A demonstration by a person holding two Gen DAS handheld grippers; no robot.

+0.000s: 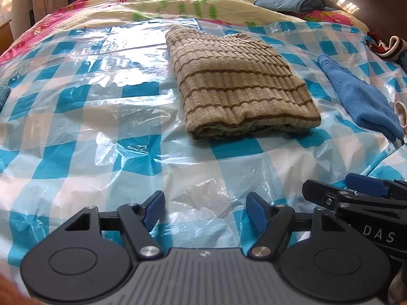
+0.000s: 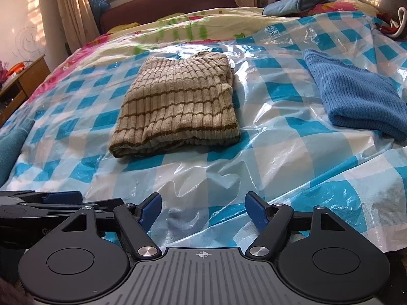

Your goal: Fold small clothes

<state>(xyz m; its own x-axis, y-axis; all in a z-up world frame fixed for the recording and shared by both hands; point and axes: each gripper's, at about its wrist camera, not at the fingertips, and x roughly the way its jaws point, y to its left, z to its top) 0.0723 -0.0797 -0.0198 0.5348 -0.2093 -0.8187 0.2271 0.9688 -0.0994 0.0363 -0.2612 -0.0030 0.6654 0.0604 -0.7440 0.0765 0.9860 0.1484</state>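
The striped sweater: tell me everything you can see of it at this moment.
The striped sweater is a ribbed knit, beige with thin brown stripes running across it. It lies folded into a thick, roughly rectangular bundle, with the layered fold edge toward the cameras and a ribbed band, collar or cuff, at the far end. It rests flat on the blue-and-white checked plastic sheet covering the bed, left of a blue knit and clear of it. Nothing else touches it; neither hand-held gripper reaches it.

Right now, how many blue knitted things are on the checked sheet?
1: a blue knit lies right of the striped sweater. Another blue cloth sits beyond the sheet; more may be hidden.
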